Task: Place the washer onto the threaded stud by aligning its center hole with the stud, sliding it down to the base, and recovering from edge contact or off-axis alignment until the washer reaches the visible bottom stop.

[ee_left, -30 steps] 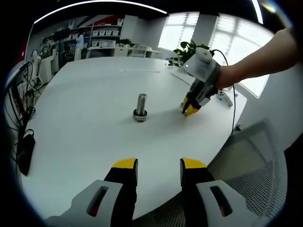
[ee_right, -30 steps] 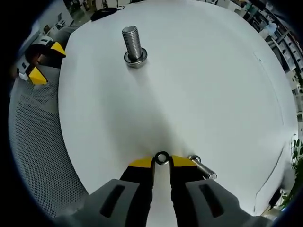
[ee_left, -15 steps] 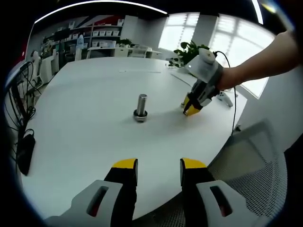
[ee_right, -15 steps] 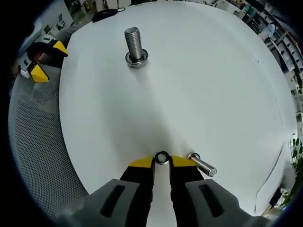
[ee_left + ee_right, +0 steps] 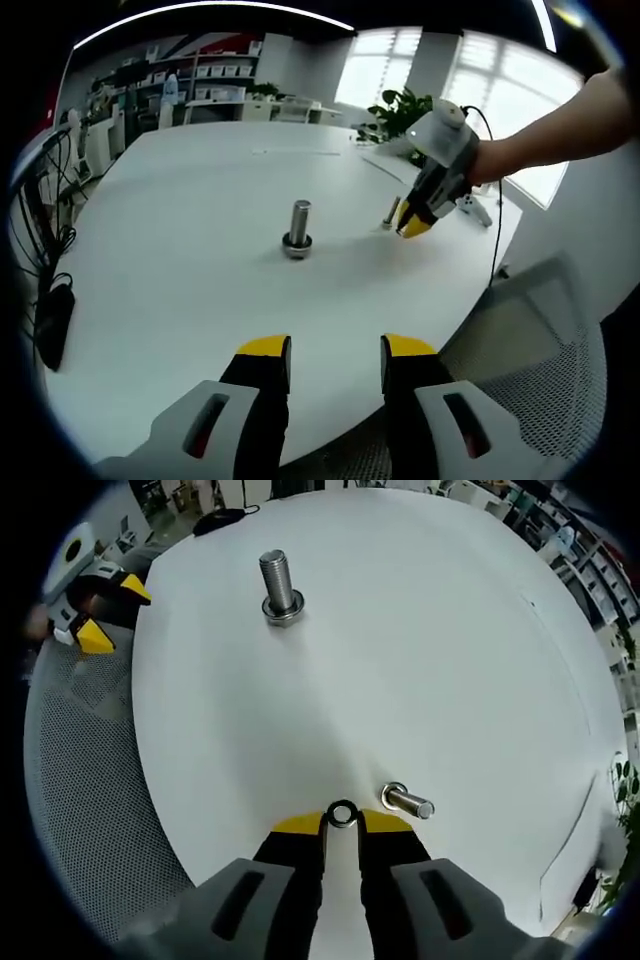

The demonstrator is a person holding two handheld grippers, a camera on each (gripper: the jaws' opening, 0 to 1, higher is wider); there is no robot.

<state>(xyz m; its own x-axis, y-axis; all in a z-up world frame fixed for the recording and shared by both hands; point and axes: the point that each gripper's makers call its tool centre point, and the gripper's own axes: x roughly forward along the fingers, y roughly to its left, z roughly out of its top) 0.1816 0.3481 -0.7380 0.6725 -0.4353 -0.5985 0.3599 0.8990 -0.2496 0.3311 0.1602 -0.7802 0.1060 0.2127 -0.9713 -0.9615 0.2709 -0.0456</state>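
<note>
Washer [image 5: 342, 814] clamped on edge between the yellow tips of the right gripper [image 5: 342, 823], centre hole facing the camera, raised clear of the white table [image 5: 450, 660]. Just right of those tips, a loose bolt [image 5: 405, 802] lying on its side on the table, head toward the claw, close to the washer but apart from it. Well ahead and a little left of the tips, the threaded stud [image 5: 277, 583] standing upright on its ring-shaped base, far from the washer, nothing on its shank. Far left of the tips, off the table edge, the left gripper [image 5: 105, 610] over the mesh seat of a chair [image 5: 80, 780].

From the left gripper view: left gripper [image 5: 335, 350] with jaws apart and nothing between them, hovering at the near table edge [image 5: 150, 300]. Straight ahead and slightly left of its tips, the stud [image 5: 298, 228] upright on the tabletop. Ahead and to the right, the right gripper [image 5: 413, 226] held by a person's hand [image 5: 490, 160], yellow tips pointing down toward the table; washer too small to make out there. Just left of those tips, the loose bolt [image 5: 391, 213]. Beyond the table, a potted plant [image 5: 400, 108], bright windows and shelving. Lower right of the left claw, the grey mesh chair [image 5: 540, 350]; far left, dark cables [image 5: 45, 300] at the table edge.
</note>
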